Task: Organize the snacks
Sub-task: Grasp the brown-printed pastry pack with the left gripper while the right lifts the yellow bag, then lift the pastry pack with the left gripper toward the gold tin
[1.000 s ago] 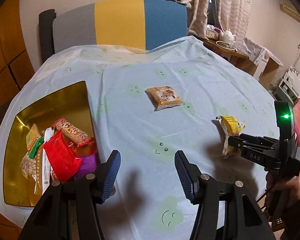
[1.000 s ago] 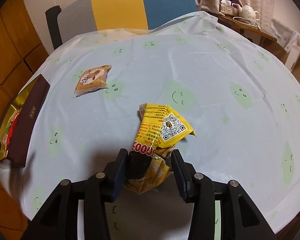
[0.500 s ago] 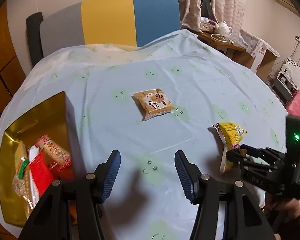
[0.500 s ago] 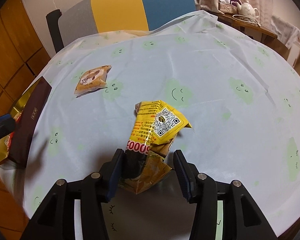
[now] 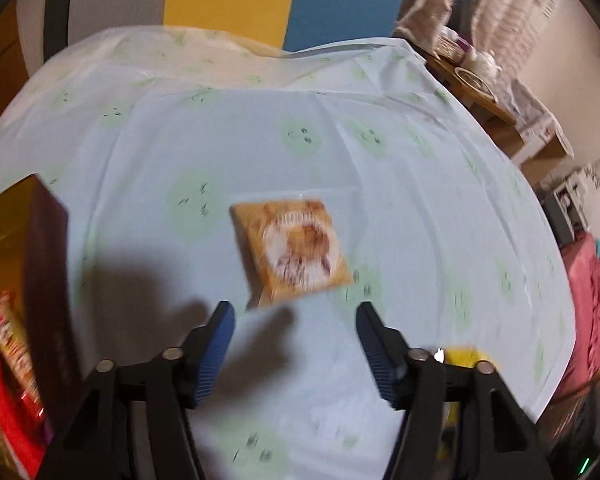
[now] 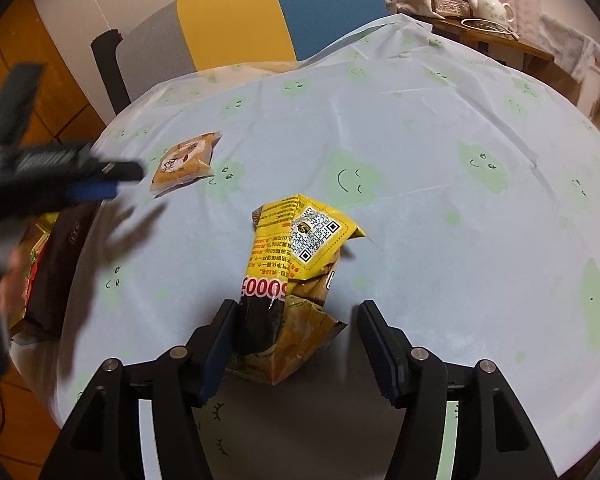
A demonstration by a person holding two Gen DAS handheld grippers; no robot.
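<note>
yellow snack bag (image 6: 300, 264) stands crumpled on the table (image 6: 440, 208), near its front edge, between the blue pads of the right gripper (image 6: 294, 350). right gripper points steeply down; its jaws have just been opening and stand apart: the right pad is clear of the bag with a gap, the left pad sits right against the bag's dark lower part, whether it touches i cannot tell. nothing clamped.

orange snack packet (image 5: 296, 252) lies flat on the table, further toward the back and left of the yellow bag, well apart from it. left gripper (image 5: 294, 346) tilts down over the table just in front of that packet; its jaws have just been opening and stand wide apart, empty, packet ahead of the pads and not between them. left view is motion blurred. in the right view the left gripper shows as a dark blur coming in from the left, just beside the packet, with a blurred hand (image 6: 10, 280) below it.

left of the yellow bag at the table's left edge: gold tray (image 5: 4, 236) with a dark brown wall, red snack packs (image 5: 4, 380) inside. behind the table: chair (image 6: 236, 28) with grey, yellow and blue back. back right: side table with white teapot (image 6: 492, 6). tablecloth is pale blue with green smiley blobs; nothing between either gripper and its snack.
</note>
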